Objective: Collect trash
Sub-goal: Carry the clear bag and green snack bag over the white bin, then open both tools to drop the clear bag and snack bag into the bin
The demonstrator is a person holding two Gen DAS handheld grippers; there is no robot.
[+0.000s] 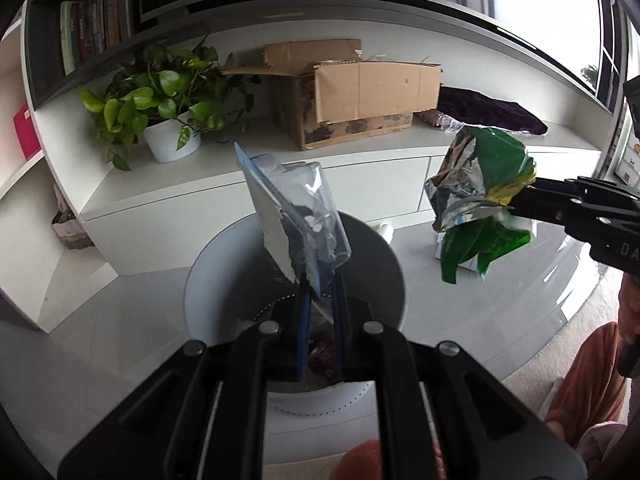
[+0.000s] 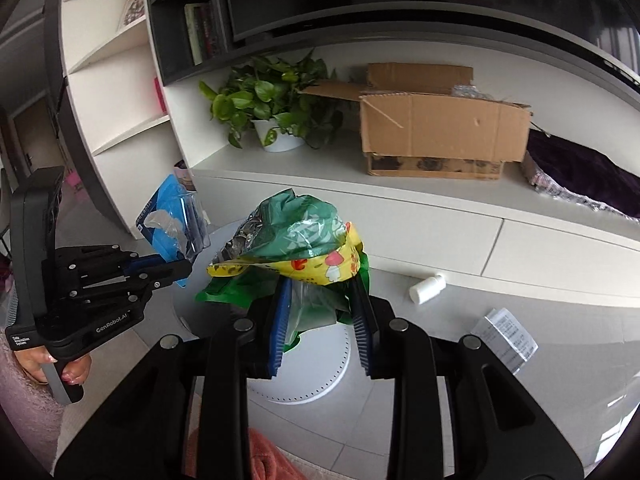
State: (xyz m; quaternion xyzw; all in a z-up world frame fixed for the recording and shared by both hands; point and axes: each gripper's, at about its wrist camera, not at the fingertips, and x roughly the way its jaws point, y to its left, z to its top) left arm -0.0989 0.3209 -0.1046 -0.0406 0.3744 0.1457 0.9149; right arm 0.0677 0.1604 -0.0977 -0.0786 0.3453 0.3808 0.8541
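Note:
My left gripper (image 1: 320,280) is shut on a clear plastic blister pack with a blue card back (image 1: 296,216) and holds it above a round white trash bin (image 1: 224,264). The same pack (image 2: 172,220) and left gripper (image 2: 180,268) show at the left of the right wrist view. My right gripper (image 2: 320,284) is shut on a crumpled green, yellow and foil snack bag (image 2: 304,240), held above the bin (image 2: 304,384). In the left wrist view the bag (image 1: 480,200) hangs from the right gripper (image 1: 516,200) to the right of the bin.
A white pill bottle (image 2: 426,289) and a paper receipt (image 2: 508,336) lie on the grey floor. A white low cabinet (image 2: 360,196) holds a potted plant (image 2: 272,104), a cardboard box (image 2: 440,136) and a purple cloth (image 2: 580,176). Bookshelves stand at the left.

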